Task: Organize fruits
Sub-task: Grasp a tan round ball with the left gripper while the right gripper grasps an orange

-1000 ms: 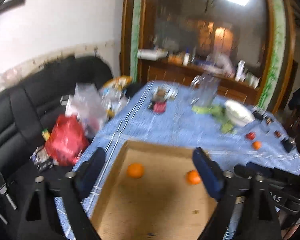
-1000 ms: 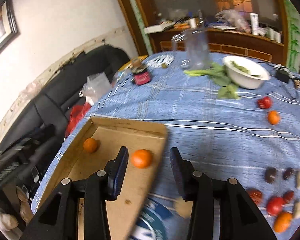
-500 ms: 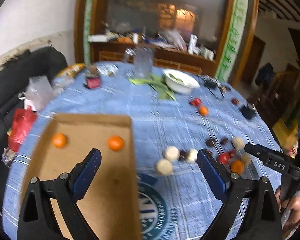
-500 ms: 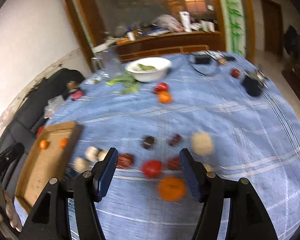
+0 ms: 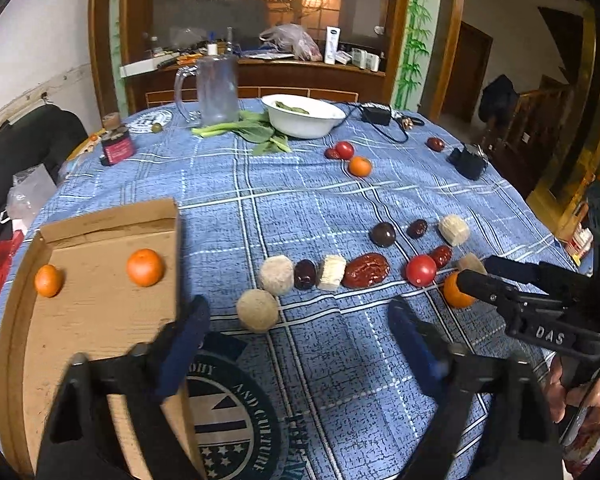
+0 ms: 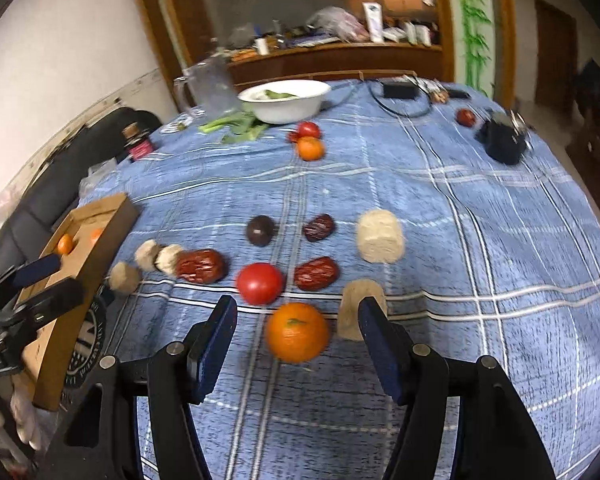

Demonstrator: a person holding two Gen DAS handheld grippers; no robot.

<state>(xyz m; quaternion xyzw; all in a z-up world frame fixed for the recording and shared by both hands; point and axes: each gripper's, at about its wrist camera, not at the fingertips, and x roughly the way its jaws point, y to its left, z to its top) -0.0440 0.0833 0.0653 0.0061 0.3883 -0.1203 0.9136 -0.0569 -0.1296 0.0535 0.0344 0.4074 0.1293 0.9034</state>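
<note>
A shallow cardboard box [image 5: 100, 320] lies at the table's left and holds two oranges [image 5: 145, 267], [image 5: 49, 280]. It also shows in the right wrist view [image 6: 96, 236]. My right gripper [image 6: 296, 332] is open, its fingers either side of a loose orange [image 6: 298, 332] on the blue cloth. A red tomato [image 6: 259, 282], dried red dates [image 6: 316, 273] and beige round pieces [image 6: 380, 235] lie just beyond. Another orange [image 6: 310, 148] and tomato [image 6: 309, 129] lie farther back. My left gripper [image 5: 300, 332] is open and empty above the cloth by the box's right edge.
A white bowl [image 5: 303, 116] with greens, a glass pitcher [image 5: 216, 88], a small jar [image 5: 117, 145] and a black charger with cable [image 5: 376, 114] stand at the back. A black object [image 6: 502, 142] sits far right. A dark sofa [image 5: 28, 148] lies left of the table.
Both grippers swung right, away from the box. My right gripper dropped lower and now has the loose orange between its open fingers.
</note>
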